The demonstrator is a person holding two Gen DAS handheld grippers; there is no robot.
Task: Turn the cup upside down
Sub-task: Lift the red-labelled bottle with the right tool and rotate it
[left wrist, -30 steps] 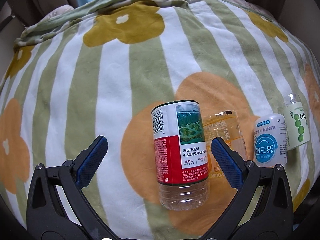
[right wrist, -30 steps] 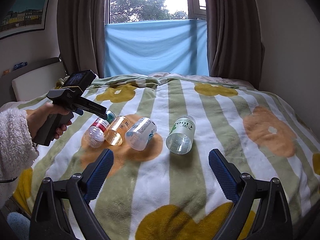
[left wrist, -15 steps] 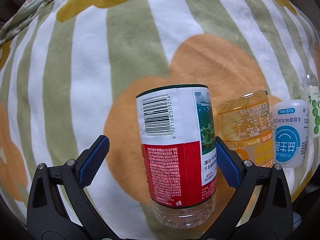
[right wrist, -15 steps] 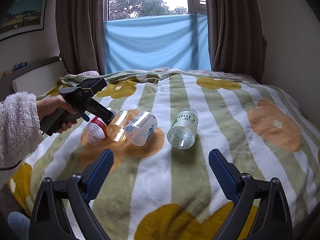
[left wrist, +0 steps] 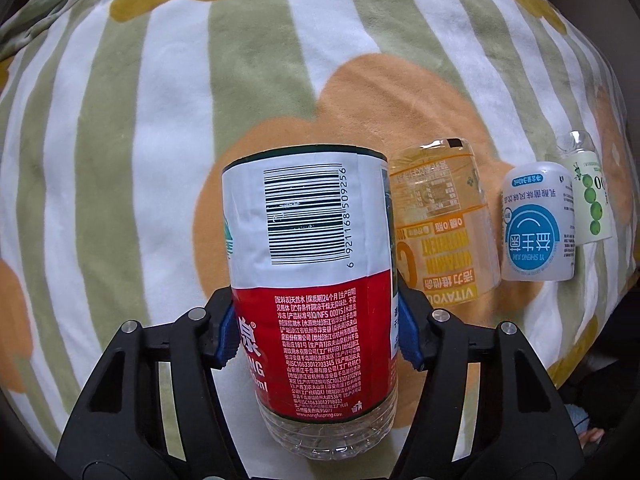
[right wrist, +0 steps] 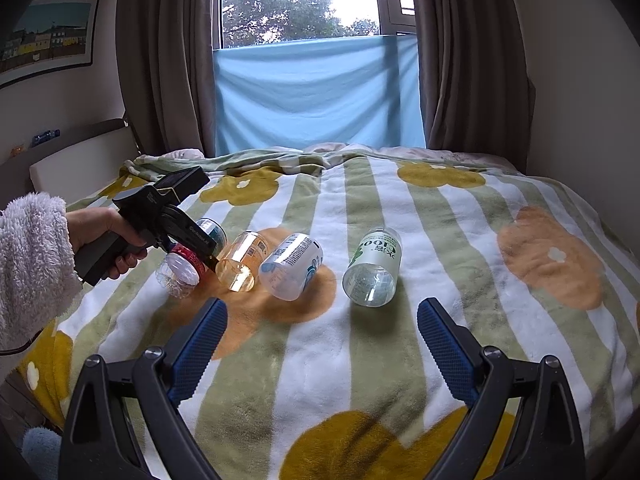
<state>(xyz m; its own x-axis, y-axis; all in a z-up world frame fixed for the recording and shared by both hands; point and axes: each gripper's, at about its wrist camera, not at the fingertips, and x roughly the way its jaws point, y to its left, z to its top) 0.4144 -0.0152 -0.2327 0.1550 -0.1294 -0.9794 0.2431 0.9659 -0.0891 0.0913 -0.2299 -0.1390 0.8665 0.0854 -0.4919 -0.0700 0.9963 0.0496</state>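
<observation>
Several cut-off bottle cups lie on their sides in a row on the striped blanket. My left gripper (left wrist: 316,336) is shut on the red-and-white labelled cup (left wrist: 312,272), its blue pads pressing both sides of the red band. In the right wrist view this cup (right wrist: 186,262) is at the left end of the row, with the left gripper (right wrist: 202,246) on it. Beside it lie an orange cup (left wrist: 440,220), a white cup with a blue circle (left wrist: 538,224) and a clear green-printed cup (left wrist: 590,192). My right gripper (right wrist: 320,340) is open and empty, hovering in front of the row.
The blanket (right wrist: 440,280) covers a bed. A headboard (right wrist: 64,160) is at the left, and curtains and a window (right wrist: 304,20) at the far end. The clear green-printed cup (right wrist: 374,268) lies apart, right of the others.
My left gripper moved forward around the red-and-white cup and closed on it. The right gripper stayed about where it was, still open.
</observation>
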